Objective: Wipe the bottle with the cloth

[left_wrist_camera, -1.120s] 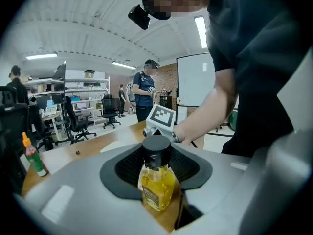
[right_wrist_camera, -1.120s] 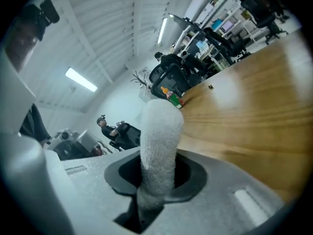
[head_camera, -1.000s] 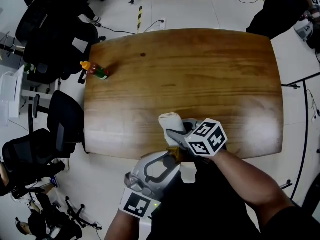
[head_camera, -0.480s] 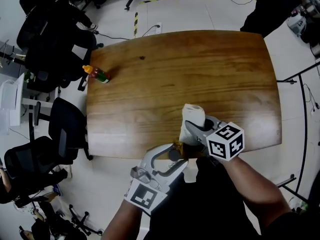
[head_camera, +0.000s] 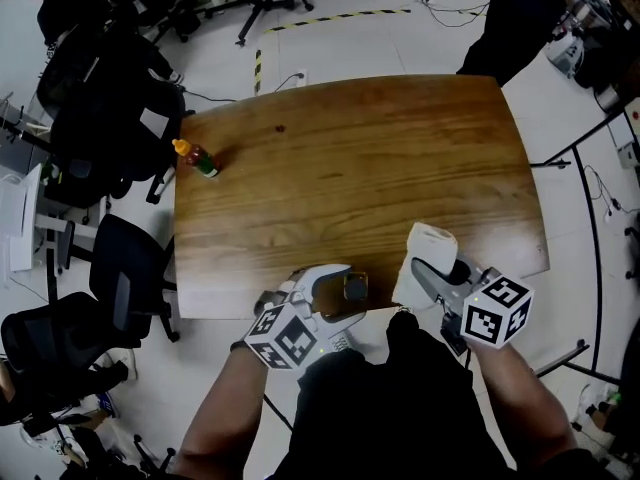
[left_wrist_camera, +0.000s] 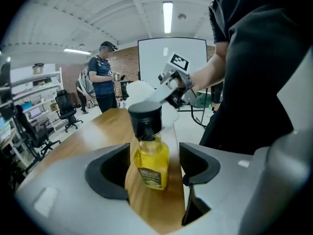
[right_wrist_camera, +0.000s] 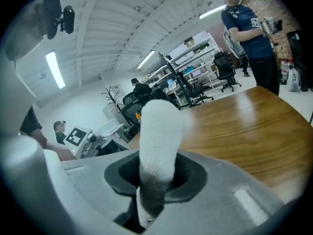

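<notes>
A small bottle of yellow liquid with a black cap stands upright on the wooden table, close to its near edge. In the left gripper view the bottle is between the jaws of my left gripper, with a gap on each side. Those jaws have just been opening and the pads do not press on it. In the head view the left gripper is at the table's edge. My right gripper is to the right, shut on a rolled white cloth, clear of the bottle.
A second bottle with an orange cap lies at the table's far left corner. Black office chairs crowd the floor to the left. A person stands beyond the far right corner.
The right gripper has carried the cloth to the right, away from the bottle. The left gripper has come down, its jaws have spread, and the bottle now stands on the table.
</notes>
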The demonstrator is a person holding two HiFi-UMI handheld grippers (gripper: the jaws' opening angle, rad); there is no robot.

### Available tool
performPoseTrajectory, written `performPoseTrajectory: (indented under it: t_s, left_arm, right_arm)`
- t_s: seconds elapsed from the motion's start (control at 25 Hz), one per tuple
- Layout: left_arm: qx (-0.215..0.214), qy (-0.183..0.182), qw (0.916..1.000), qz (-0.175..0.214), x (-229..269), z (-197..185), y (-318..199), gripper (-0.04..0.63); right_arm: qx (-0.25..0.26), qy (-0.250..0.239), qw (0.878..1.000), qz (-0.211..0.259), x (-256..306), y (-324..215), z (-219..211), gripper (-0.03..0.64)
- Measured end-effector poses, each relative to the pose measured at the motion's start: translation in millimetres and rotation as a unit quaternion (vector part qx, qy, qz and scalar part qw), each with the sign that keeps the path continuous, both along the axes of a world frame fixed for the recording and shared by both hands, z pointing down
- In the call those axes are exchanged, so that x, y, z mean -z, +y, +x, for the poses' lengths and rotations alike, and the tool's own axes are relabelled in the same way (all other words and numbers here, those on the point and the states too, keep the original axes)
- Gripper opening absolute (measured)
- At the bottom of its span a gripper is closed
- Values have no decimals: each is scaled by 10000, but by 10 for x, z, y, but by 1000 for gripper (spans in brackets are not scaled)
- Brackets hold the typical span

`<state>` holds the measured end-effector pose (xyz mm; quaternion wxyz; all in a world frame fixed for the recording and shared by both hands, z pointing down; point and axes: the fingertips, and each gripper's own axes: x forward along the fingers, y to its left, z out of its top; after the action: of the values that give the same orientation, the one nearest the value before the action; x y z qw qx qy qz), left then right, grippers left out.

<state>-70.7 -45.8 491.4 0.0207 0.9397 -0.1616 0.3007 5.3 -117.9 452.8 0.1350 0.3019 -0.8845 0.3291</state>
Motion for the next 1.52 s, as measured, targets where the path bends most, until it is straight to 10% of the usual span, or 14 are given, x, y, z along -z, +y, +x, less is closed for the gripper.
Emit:
performPoseTrajectory:
  t_s: [0.36, 0.72, 0.96, 1.12, 1.36, 1.52]
  left_arm:
    - [772, 70, 9967, 247, -105, -9, -187, 265]
    - [2793, 189, 9598, 203, -127, 53, -295, 264]
    - [1482, 798, 9857, 115, 40, 106, -80, 325]
    - [407, 543, 9976, 139, -1, 67, -59, 325]
    - [-1193, -653, 9897, 440, -213, 95, -62, 339]
    - [-1379, -663, 9874, 396, -188, 170, -166, 339]
  right_arm:
    - [-509, 109, 9986, 15, 31, 378, 157, 75]
    - [-1143, 40, 9934, -9, 62, 570, 259, 75]
    - [-1318, -46, 9911, 185, 196, 813, 255, 75]
    - [-1399, -77, 9900, 171, 192, 972, 283, 75]
    - [-1324, 114, 9910, 146, 224, 1032, 521, 75]
    - [-1189, 200, 9926, 142, 272, 984, 667, 75]
